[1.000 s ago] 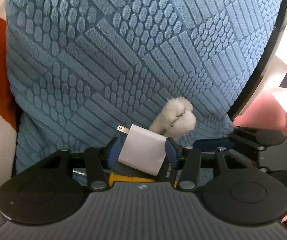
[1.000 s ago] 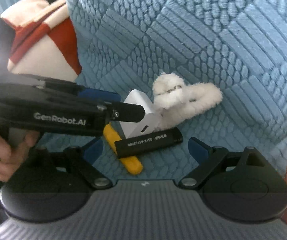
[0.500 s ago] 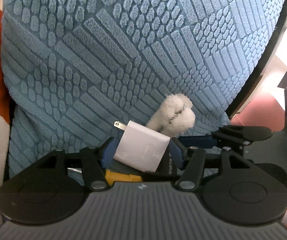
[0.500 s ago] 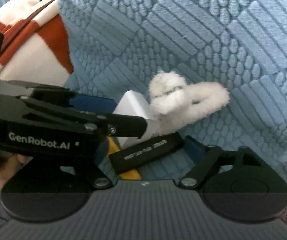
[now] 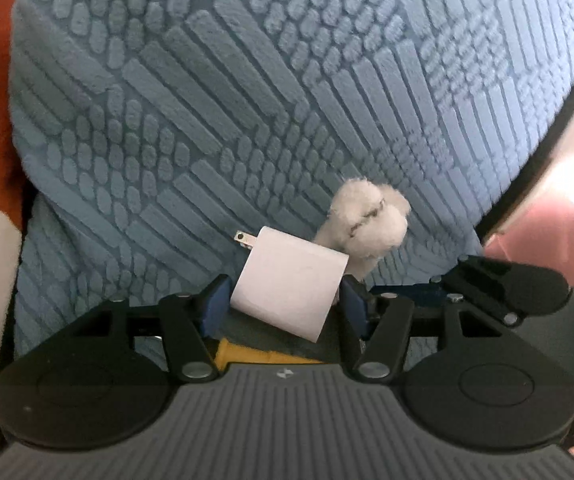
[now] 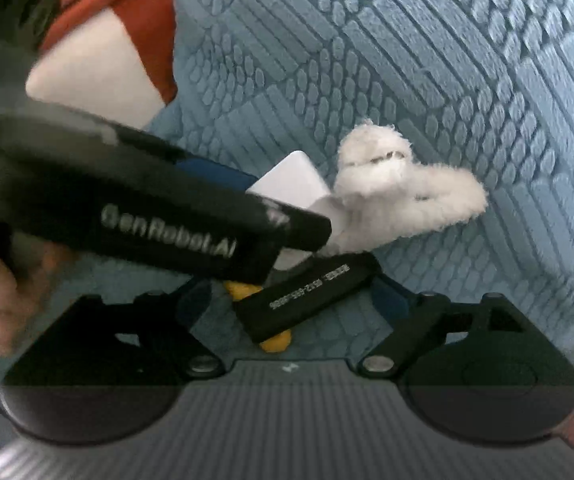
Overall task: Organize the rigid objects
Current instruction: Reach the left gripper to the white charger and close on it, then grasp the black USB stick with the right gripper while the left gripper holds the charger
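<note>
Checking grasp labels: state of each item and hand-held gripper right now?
White square plastic charger: tilted, prongs out.
Black rectangular stick: lying across yellow piece, ungripped.
White fluffy loop: lying loose.
Left hand-held gripper: open around charger.
Right hand-held gripper: opening, stick between jaws.

This is looking like a home, likely a living room or bedroom: a plush blue blanket (image 5: 287,80) with a raised geometric pattern is covering soft furniture, and a red-and-white cushion (image 6: 99,52) is lying beside it.
</note>
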`<state>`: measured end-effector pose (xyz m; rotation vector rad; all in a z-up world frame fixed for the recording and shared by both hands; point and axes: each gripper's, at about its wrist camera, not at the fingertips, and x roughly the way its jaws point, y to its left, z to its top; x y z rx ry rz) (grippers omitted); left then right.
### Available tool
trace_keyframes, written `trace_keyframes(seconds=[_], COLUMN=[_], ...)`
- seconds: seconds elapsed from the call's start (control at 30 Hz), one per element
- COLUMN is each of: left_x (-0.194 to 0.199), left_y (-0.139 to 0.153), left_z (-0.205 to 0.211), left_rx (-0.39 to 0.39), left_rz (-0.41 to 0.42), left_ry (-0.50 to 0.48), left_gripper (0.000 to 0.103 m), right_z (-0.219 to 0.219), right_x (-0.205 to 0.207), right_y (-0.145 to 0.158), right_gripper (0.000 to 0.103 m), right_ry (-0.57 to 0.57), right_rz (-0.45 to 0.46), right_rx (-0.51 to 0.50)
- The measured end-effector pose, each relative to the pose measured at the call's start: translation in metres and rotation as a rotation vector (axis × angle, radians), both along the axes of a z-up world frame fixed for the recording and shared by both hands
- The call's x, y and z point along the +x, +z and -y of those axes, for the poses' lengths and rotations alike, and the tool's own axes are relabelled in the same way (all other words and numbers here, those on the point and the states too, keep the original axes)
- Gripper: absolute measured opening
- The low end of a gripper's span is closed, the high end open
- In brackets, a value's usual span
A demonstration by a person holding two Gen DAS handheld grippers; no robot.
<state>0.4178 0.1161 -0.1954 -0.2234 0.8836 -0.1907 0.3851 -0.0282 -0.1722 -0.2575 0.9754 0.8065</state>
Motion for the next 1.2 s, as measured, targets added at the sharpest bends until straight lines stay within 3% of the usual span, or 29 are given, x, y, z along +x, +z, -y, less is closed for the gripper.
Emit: trace_keyframes(seconds=[0.2,0.3,0.5,0.53,0.57,0.97,1.2], left_x=[0.0,0.001,-0.002,-0.003,-0.006,-0.044,-0.083], left_y=[0.001,0.004,0.005,0.005,0.007,0.025,0.038], left_z=[-0.007,-0.016,-0.025,-0.025,-0.023,-0.016,-0.021], left_rx=[-0.027,-0.045,-0.062,-0.059,-0.053,-0.078,-0.055], left_rz=[-0.023,-0.038,-0.059,-0.062,-0.061,-0.043,-0.036], left_ry=[0.026,0.057,0.088,0.084,0.082,0.138,0.183], left_gripper=[0.064,0.064,0.061,0.061,0.061,0.059,0.058], right_z=[-0.01,-0.012,-0.003,-0.002,0.001,0.011,0.041], right_x=[0.007,0.014,0.02,0.019,0.016,-0.027,-0.055], right_y=[-0.006,-0.01,-0.002,-0.001,0.001,0.015,0.026], right_gripper=[0.089,0.088,0.055,0.048,0.034,0.025,0.025], right_ry=[-0.01,-0.062,-0.18,-0.19,-0.188,-0.199,-0.282], right_rz=[0.036,-0.021,-0.141,-0.151,-0.159,-0.157,-0.105], right_rx=[0.0,0.029,0.071,0.07,0.072,0.001,-0.016])
